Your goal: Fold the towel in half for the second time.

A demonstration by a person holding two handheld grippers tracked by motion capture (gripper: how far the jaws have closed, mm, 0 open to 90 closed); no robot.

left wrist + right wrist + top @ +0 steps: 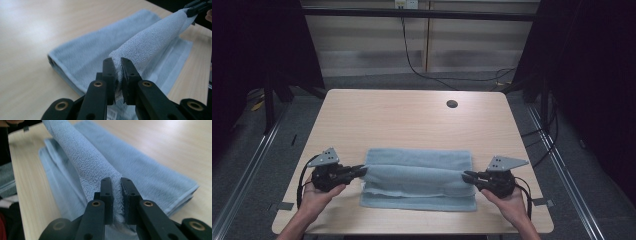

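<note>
The left claw (361, 171), at nine o'clock of the blue towel (419, 192), pinched the towel's top layer between narrow jaws. The towel lay folded at the counter's (402, 120) near middle, its raised ridge stretched across to three o'clock, where the right claw (466, 176) pinched the other end. A round cable hole (452, 104) sat at one o'clock, well apart. Bare wood lay open beyond the towel.

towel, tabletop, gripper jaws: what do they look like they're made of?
Towel: light blue looped terry, probably cotton; the pile is clear in the gripper views, plus a flat woven hem.
Table: pale wood-grain top, likely laminate, with a soft sheen.
Left gripper and right gripper: matte black jaws, probably plastic, with brass-coloured pivot bushings.
</note>
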